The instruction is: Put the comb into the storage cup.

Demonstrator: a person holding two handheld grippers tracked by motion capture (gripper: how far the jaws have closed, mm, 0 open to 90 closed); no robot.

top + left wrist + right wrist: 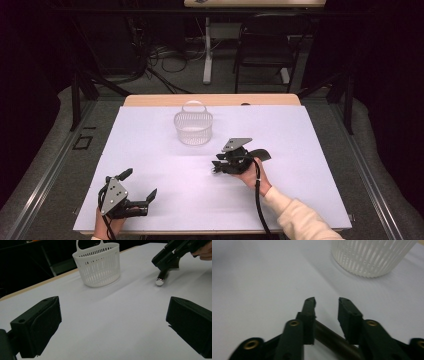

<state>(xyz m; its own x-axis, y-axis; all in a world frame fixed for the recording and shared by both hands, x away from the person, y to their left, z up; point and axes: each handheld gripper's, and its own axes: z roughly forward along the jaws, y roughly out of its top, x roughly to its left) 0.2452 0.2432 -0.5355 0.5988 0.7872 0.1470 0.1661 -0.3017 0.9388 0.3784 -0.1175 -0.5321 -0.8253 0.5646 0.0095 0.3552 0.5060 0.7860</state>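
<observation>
Nearest the high camera, resting low on the white sheet-covered surface [165,200]: left hand-held gripper [137,185], jaws spread wide, nothing between them, well apart from everything else. Seen in its own view as two black blocks at the bottom corners with bare sheet between. Farther in and to the right: right hand-held gripper [216,166], jaws drawn close together around a slim dark metal rod with a shiny silver end [160,280]. Lying on the surface, that rod, just in front of the white slotted plastic basket with a loop handle [193,126] and apart from it. In the right gripper view, rod [332,338] running slantwise between the two black pads, close against the left one; contact with the right pad hard to make out, so a firm clench cannot be confirmed. Hidden under the jaws: most of the rod's length. Cut off at the frame's lower edge: its rear end. Blurred in the high view: the rod itself, lost against the black jaws.
</observation>
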